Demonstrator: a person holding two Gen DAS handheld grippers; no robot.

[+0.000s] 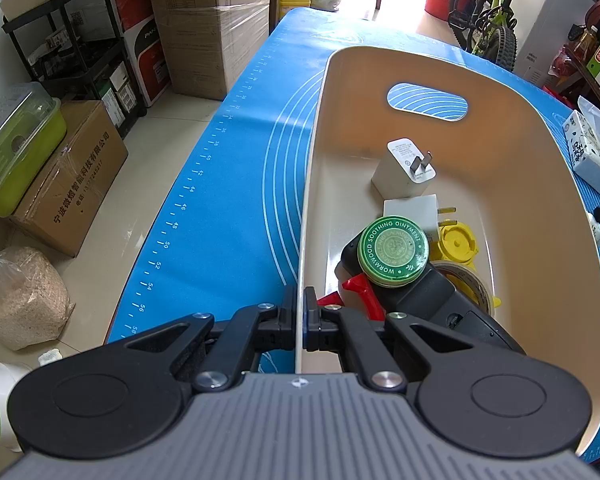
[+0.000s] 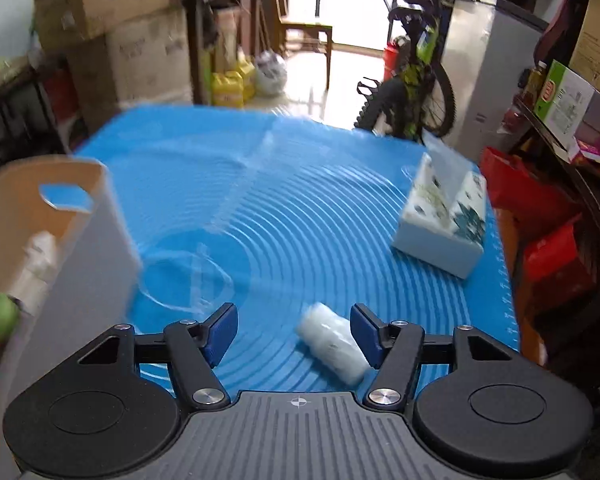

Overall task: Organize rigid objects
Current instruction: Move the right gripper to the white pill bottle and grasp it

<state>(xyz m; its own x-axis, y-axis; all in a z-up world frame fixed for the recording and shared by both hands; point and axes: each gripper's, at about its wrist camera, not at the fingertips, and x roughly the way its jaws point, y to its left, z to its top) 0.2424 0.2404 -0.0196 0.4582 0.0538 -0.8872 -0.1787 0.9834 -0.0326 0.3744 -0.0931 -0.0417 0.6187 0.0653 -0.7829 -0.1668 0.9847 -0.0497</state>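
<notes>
A cream storage bin [image 1: 540, 168] stands on the blue mat [image 1: 236, 200]. My left gripper [image 1: 299, 316] is shut on the bin's near left wall. Inside lie two white chargers [image 1: 404, 172], a green ointment tin [image 1: 392, 250], a yellow piece [image 1: 458, 244], a tape roll [image 1: 470, 284], a red part [image 1: 360, 292] and a black device [image 1: 432, 296]. In the right wrist view my right gripper [image 2: 294, 334] is open just above the mat [image 2: 300, 208]. A small white bottle [image 2: 334, 342] lies on its side between the fingers, close to the right one. The bin [image 2: 80, 240] is at the left.
A tissue box [image 2: 440, 228] sits on the mat at the far right and also shows in the left wrist view [image 1: 588, 152]. Cardboard boxes [image 1: 212, 24], a black shelf [image 1: 80, 52] and a bicycle [image 1: 488, 16] surround the table. The mat's left edge drops to the floor.
</notes>
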